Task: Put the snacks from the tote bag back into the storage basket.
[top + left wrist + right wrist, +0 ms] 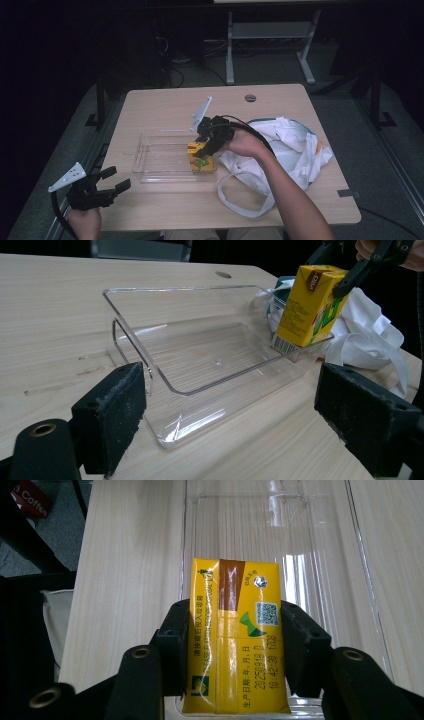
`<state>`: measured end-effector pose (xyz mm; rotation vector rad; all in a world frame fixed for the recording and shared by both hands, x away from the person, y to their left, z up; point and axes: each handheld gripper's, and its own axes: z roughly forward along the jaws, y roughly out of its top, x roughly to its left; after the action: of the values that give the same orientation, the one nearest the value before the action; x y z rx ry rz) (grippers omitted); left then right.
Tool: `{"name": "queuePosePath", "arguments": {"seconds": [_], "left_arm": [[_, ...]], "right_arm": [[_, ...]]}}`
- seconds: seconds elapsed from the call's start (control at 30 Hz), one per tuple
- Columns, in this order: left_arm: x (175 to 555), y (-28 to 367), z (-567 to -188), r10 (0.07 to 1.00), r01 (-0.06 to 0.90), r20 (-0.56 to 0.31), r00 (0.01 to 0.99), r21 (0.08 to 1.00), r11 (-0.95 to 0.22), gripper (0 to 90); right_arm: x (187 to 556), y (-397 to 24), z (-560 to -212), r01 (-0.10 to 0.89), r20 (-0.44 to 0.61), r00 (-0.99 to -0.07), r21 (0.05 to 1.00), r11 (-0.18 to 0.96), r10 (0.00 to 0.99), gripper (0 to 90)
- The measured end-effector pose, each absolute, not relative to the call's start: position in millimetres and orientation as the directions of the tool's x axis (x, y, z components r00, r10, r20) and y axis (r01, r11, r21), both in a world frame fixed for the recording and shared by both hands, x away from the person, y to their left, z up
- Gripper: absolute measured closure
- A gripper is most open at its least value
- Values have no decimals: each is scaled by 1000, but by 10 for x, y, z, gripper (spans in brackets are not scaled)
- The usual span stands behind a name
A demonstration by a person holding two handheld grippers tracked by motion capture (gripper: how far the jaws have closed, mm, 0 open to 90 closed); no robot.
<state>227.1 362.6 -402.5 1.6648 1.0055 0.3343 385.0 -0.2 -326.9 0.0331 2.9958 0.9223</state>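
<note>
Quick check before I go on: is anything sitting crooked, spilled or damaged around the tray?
Nothing spilled or damaged. The yellow drink carton sits tilted at the end of the clear tray nearest the white cloth bag, clamped by the right gripper, so it isn't standing flat yet. The left gripper is open, off the tray.

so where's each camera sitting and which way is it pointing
High view: above the person's side, looking forward and down on the table; forearms, left gripper and right gripper show.
Left gripper view: rides the open left gripper, looking across the clear tray.
Right gripper view: looks down its jaws, shut on the yellow carton.
All three share carton and tray.
</note>
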Motion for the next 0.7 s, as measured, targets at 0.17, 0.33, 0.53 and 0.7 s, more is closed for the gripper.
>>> {"name": "queuePosePath", "arguments": {"seconds": [0.17, 0.33, 0.53, 0.7], "left_arm": [[2271, 3627, -4026, 754, 442, -270, 598, 896, -30, 126], [2271, 3624, -4027, 754, 442, -271, 599, 896, -29, 126], [2272, 3622, -4028, 754, 444, -275, 597, 896, -25, 126], [2272, 3624, -4029, 755, 445, -276, 595, 895, -24, 126]], "right_arm": [[3848, -13, -3298, 22, 4, -1000, 563, 826, 23, 521], [3846, -9, -3331, 22, 5, -1000, 563, 826, 23, 521], [3849, -19, -3371, 28, 9, -1000, 568, 823, 28, 521], [3856, -31, -3418, 34, 15, -999, 562, 827, 30, 521]]}}
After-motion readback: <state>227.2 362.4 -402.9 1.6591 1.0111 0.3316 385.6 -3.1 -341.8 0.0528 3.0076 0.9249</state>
